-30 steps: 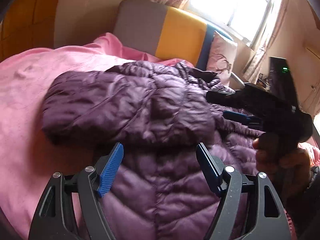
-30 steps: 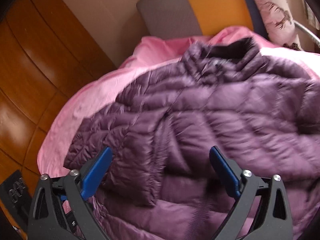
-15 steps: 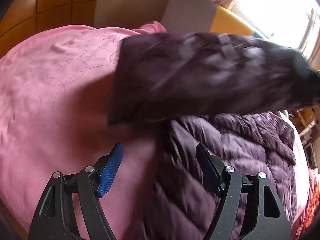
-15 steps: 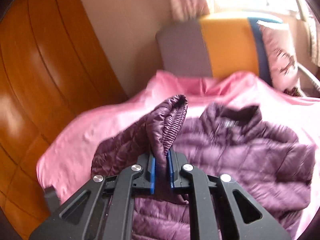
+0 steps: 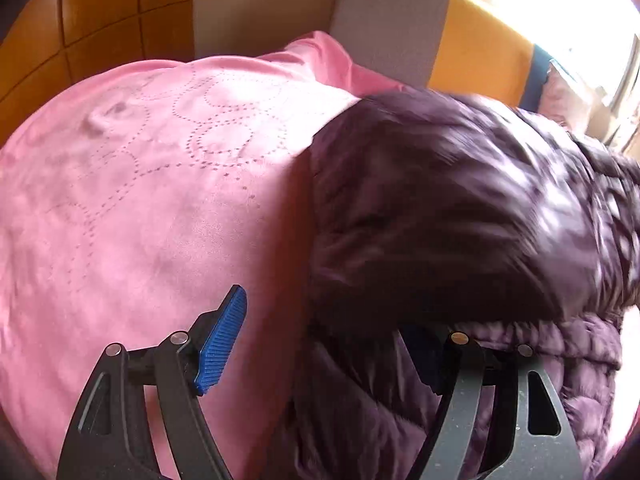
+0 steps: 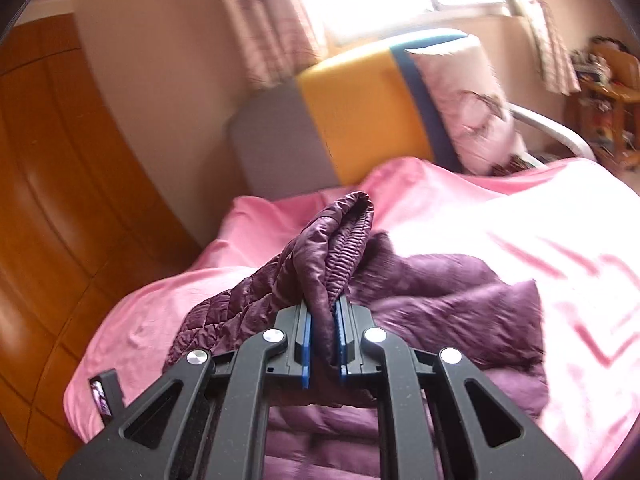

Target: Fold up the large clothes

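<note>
- In our right hand, the right tool (image 6: 322, 350) has its two blue-padded fingers (image 6: 305, 354) pressed together on the elastic cuff of a sleeve (image 6: 332, 264) of a purple quilted puffer jacket (image 6: 452, 312). The pinched sleeve rises in a fold directly ahead of this tool, its ribbed cuff edge at the top.
- Just past the right tool's fingertips, the body of the jacket lies crumpled on a pink bedspread (image 6: 552, 248), spreading ahead and to the right of the tool.
- In our left hand, the left tool (image 5: 324, 344) is spread wide apart and grips nothing. Its left blue pad (image 5: 222, 345) hangs over the bedspread (image 5: 140, 208); its right finger is partly hidden under a dark, motion-blurred part of the jacket (image 5: 452, 216).
- Ahead and to the right of the left tool, that blurred part of the jacket hangs lifted over the rest of the garment, which lies beneath and to the right.
- Ahead and to the left of the left tool, the bedspread shows a pattern of dotted circles.
- Farther beyond both tools stands a headboard (image 6: 352, 116) in grey, yellow and blue panels, with a pale pink pillow (image 6: 468, 104) leaning on its right end.
- Farthest off, a bright window with pink curtains (image 6: 276, 16) sits above the headboard, and wooden panelling (image 6: 52, 200) runs along the left.
</note>
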`<action>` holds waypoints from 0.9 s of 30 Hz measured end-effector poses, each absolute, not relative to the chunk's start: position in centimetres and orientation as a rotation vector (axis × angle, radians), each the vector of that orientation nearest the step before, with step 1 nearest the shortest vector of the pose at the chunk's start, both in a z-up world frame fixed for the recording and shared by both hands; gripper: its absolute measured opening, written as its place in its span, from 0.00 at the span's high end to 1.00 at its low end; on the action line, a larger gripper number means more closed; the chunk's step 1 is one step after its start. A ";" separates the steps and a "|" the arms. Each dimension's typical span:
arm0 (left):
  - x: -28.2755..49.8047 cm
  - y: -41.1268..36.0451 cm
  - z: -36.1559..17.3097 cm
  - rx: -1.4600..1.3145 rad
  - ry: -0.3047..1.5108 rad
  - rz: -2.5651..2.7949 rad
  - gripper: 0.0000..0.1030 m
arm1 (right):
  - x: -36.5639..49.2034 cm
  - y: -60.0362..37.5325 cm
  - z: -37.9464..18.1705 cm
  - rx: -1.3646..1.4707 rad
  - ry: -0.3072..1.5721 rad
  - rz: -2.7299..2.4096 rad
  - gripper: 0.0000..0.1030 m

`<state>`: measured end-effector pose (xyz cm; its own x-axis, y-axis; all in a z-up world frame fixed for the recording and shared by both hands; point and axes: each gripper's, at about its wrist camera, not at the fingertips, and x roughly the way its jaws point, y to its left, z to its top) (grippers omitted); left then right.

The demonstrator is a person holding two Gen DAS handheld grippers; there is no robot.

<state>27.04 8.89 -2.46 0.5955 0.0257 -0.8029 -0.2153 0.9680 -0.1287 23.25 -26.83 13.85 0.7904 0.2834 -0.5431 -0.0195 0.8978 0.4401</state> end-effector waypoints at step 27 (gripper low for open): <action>23.8 8.9 3.3 -0.115 0.686 0.005 0.24 | 21.4 -27.3 8.9 0.281 0.682 0.010 0.24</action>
